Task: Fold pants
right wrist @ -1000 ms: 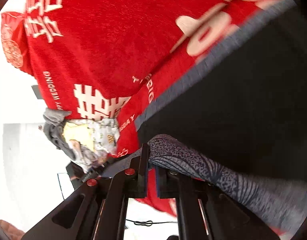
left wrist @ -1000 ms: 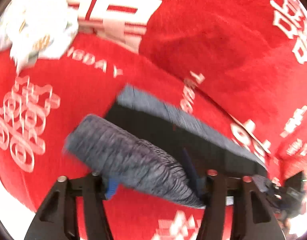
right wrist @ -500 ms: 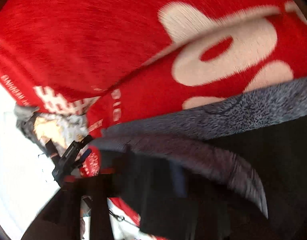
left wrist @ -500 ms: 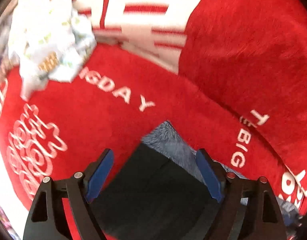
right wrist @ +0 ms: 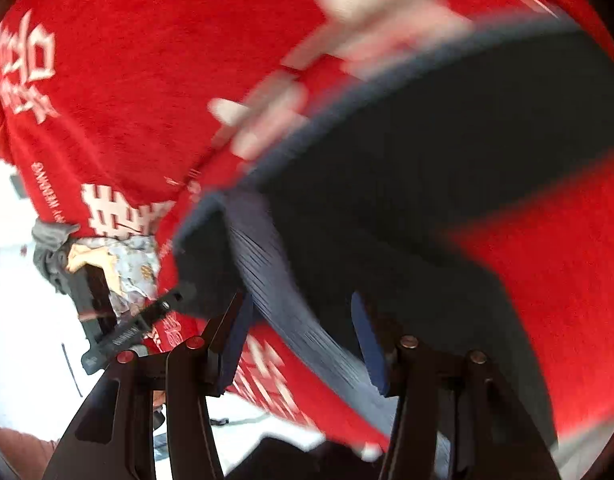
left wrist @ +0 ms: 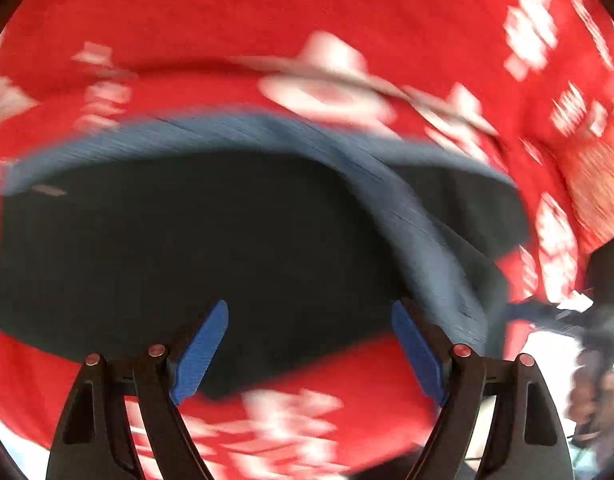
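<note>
The black pants (left wrist: pixel 187 232) lie on a red blanket (left wrist: pixel 267 20), and their grey-blue waistband (left wrist: pixel 407 216) curves across the top and down the right side. My left gripper (left wrist: pixel 310 348) hovers open over the near edge of the pants, its blue pads wide apart and nothing pressed between them. In the right wrist view the pants (right wrist: pixel 447 140) fill the right half. A grey ribbed band (right wrist: pixel 275 288) runs down between the fingers of my right gripper (right wrist: pixel 303 344), which is open with its pads off the cloth. Both views are motion-blurred.
The red blanket (right wrist: pixel 147 80) carries large white characters. Beyond its left edge lie a heap of patterned cloth (right wrist: pixel 127 264) and a grey garment (right wrist: pixel 47 240), with white floor (right wrist: pixel 11 300) past them. The other tool's black body (right wrist: pixel 107 320) shows there too.
Both grippers were shut on the grey band a second ago and have since let it go and opened. Both cameras have swept sideways across the pants, which now lie flat on the blanket.
</note>
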Demonstrator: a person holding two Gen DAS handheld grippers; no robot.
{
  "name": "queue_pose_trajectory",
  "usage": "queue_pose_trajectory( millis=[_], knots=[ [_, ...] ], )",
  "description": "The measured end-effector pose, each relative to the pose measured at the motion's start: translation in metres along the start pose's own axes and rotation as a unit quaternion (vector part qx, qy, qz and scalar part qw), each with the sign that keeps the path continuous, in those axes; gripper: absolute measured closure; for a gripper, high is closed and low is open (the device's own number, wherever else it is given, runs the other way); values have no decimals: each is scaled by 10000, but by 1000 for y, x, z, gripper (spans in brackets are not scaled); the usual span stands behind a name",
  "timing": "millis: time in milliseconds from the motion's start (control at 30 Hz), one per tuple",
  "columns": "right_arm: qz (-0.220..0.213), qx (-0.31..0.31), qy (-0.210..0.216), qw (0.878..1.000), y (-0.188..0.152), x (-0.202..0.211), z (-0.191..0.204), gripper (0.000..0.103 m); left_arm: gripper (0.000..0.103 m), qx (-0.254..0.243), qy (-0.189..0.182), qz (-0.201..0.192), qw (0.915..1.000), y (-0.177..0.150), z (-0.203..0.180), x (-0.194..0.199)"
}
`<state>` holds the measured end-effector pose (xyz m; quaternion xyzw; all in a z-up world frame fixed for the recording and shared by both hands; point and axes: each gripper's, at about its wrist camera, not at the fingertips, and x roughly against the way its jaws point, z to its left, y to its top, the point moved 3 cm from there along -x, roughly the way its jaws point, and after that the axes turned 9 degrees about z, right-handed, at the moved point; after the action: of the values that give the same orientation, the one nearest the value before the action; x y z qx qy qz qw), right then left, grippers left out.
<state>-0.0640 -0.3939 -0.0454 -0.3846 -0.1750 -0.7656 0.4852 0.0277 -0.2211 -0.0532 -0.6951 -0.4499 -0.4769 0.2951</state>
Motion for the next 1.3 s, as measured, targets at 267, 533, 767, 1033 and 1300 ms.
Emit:
queue_pose_trajectory(
  millis=[267, 533, 767, 1033, 1300],
  knots=[
    [216, -1670, -92, 9857, -126, -2, -131, 48, 18, -1089, -545, 1044, 9871, -34, -116, -76],
    [-227, -2262, 1178, 9667, -179, -45, -176, 48, 18, -1617, -491, 975, 9808, -48, -148, -99],
    [-1125, -2217, 2017, 9473, -193, -13, -156, 88, 18, -1448, -995, 780, 9813, -38, -155, -79],
    [-1925, -1214, 2066, 9516, -101, 95, -105, 88, 18, -1453, -1105, 98, 9831, 18, -202, -48],
    [-1892, -825, 1759, 9625, 63, 158, -122, 87, 18, -940, -718, -258, 9926, 122, -219, -53]
  ],
)
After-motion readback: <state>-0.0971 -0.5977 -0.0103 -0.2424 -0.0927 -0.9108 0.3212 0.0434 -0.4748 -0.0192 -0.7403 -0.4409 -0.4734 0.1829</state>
